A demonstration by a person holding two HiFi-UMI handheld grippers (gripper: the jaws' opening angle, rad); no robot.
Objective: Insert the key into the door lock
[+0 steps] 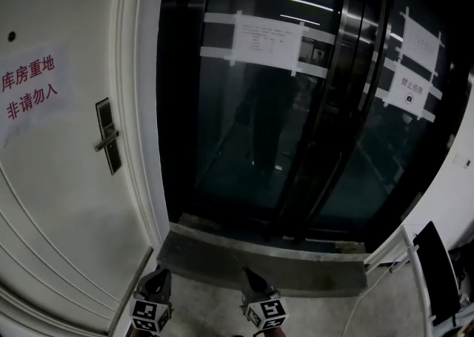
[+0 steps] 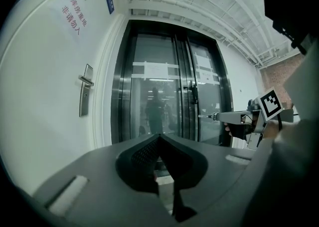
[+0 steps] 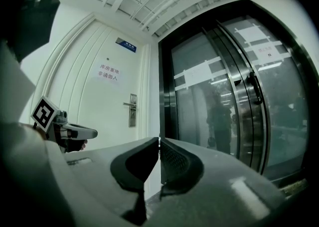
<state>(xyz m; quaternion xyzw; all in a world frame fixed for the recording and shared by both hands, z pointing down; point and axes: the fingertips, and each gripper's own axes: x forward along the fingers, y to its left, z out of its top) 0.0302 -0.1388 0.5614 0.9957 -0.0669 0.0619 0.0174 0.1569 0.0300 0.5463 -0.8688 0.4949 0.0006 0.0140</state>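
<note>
The right gripper (image 1: 250,276) is clenched on the key (image 2: 206,116), whose thin metal tip sticks out past its closed jaws. The left gripper (image 1: 158,278) is clenched on nothing. Both are well apart from the lock (image 1: 109,135) on the white door (image 1: 52,202), which is beside dark glass doors (image 1: 296,106).

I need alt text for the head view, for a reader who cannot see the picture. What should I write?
A white door with a lever handle and a sign in red characters stands left of dark glass doors bearing taped paper notices. At the bottom edge, the left claw and right claw point toward the grey threshold.
</note>
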